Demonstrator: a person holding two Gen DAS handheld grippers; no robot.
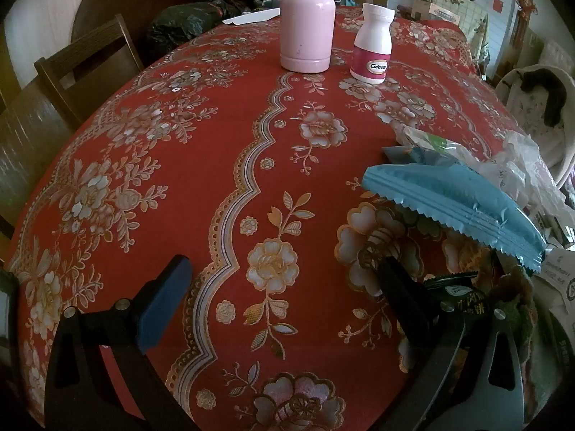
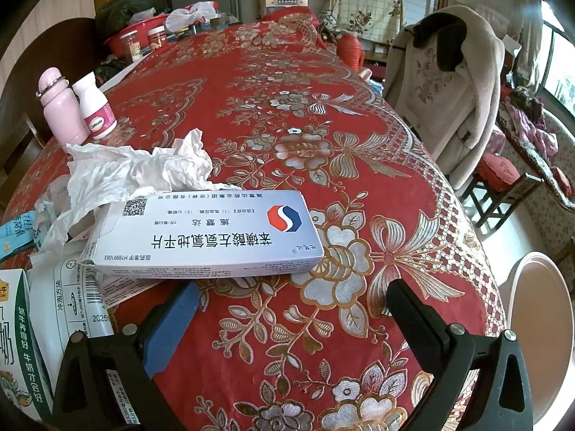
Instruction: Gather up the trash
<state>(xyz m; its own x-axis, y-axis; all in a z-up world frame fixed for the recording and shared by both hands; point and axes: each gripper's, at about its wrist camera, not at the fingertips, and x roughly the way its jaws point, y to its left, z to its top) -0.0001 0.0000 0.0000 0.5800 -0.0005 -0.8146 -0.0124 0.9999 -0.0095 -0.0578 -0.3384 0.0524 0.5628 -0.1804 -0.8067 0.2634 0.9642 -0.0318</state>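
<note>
Grabbing the wrong item was the main risk: the pink flask (image 2: 59,107) and Caltrate bottle (image 2: 95,111) stood just beyond the crumpled tissue (image 2: 143,172), well behind the medicine box (image 2: 201,233). Both the left gripper (image 1: 284,298) and right gripper (image 2: 291,319) were spread wide and empty. A blue wrapper (image 1: 452,201) and milk carton (image 2: 16,341) lay left of the box, crowding any approach.

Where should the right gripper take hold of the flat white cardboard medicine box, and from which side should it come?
Probably the near right end of the flat white cardboard medicine box, approached from above and the near side by the open right gripper. The box lies flat and its thin edge faces the gripper. That end overhangs bare red floral tablecloth; the left end rests on crumpled white tissue paper and wrappers.
</note>
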